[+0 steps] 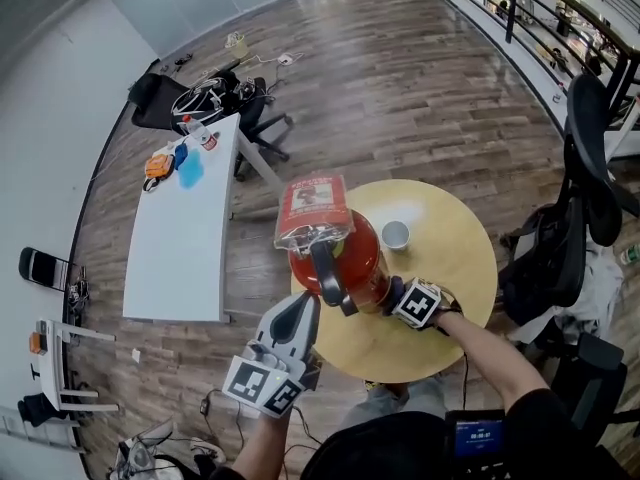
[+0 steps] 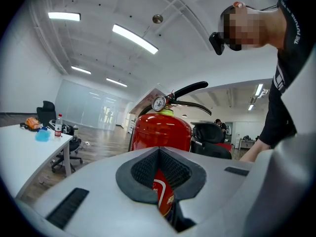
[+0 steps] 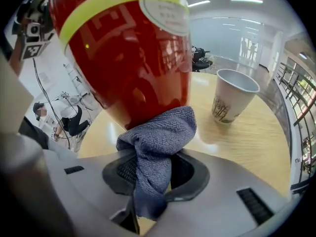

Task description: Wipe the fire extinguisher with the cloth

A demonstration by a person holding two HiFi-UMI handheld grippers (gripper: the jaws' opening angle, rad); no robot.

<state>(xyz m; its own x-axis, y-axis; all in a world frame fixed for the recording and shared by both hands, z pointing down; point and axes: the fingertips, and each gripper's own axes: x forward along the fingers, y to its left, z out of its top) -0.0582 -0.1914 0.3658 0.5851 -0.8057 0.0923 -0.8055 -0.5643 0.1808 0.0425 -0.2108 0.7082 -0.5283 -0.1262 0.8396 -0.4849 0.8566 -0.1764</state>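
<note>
A red fire extinguisher with a black lever and hose stands on the round wooden table. My right gripper sits at its lower right side, shut on a grey-blue cloth. The cloth is bunched and pressed against the bottom of the red body, just under its yellow band. My left gripper is at the extinguisher's near left side, by the hanging hose. In the left gripper view its jaws look shut, with the red cylinder and its gauge showing through the gap between the pads.
A paper cup stands on the table just beyond the extinguisher, to the right of the cloth. A long white desk is to the left, a black office chair to the right, and a railing at the far right.
</note>
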